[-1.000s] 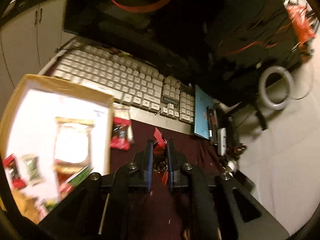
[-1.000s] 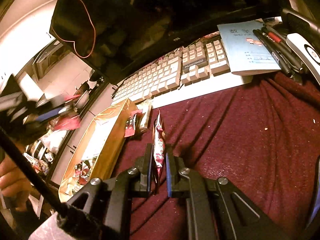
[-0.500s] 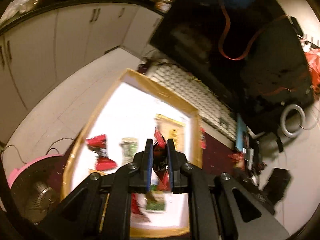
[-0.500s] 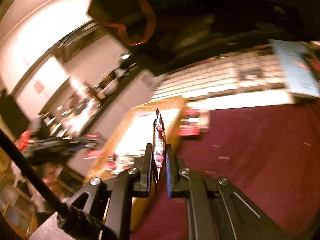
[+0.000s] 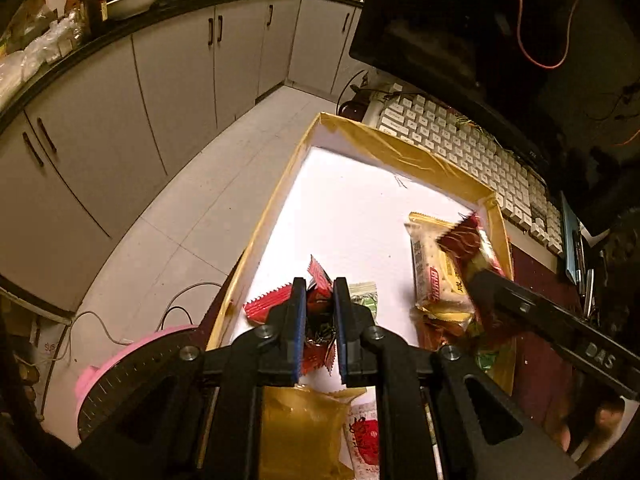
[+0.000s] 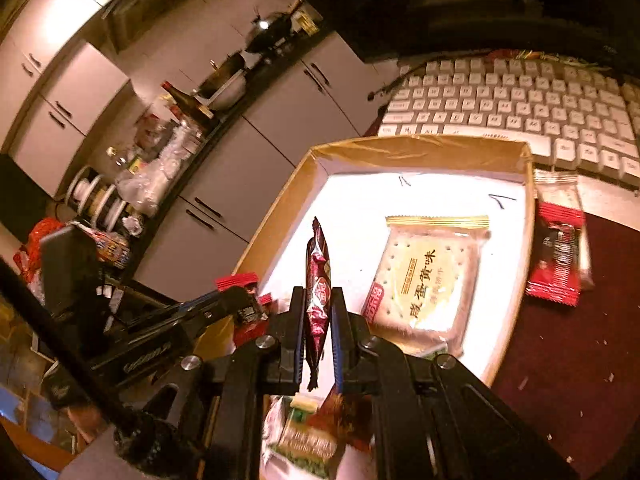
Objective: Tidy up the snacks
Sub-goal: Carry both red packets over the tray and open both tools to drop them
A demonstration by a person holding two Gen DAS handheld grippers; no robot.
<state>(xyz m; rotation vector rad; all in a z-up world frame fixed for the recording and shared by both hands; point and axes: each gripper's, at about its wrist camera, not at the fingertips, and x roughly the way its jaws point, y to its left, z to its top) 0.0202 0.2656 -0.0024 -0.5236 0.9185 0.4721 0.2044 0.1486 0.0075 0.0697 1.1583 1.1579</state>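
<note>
A cardboard box with a white floor holds several snack packets, among them a yellow cracker pack. My left gripper is shut on a small red snack packet and holds it over the box's near left part. My right gripper is shut on a dark red snack packet, upright, over the box's near edge. The right gripper also shows in the left wrist view, over the cracker pack. The left gripper shows in the right wrist view.
A white keyboard lies behind the box on the maroon cloth. A red packet lies on the cloth right of the box. A monitor stands behind. Kitchen cabinets and a pink fan are left.
Both grippers have swung left from the maroon cloth to above the box, each still holding its packet. The right gripper now appears in the left wrist view.
</note>
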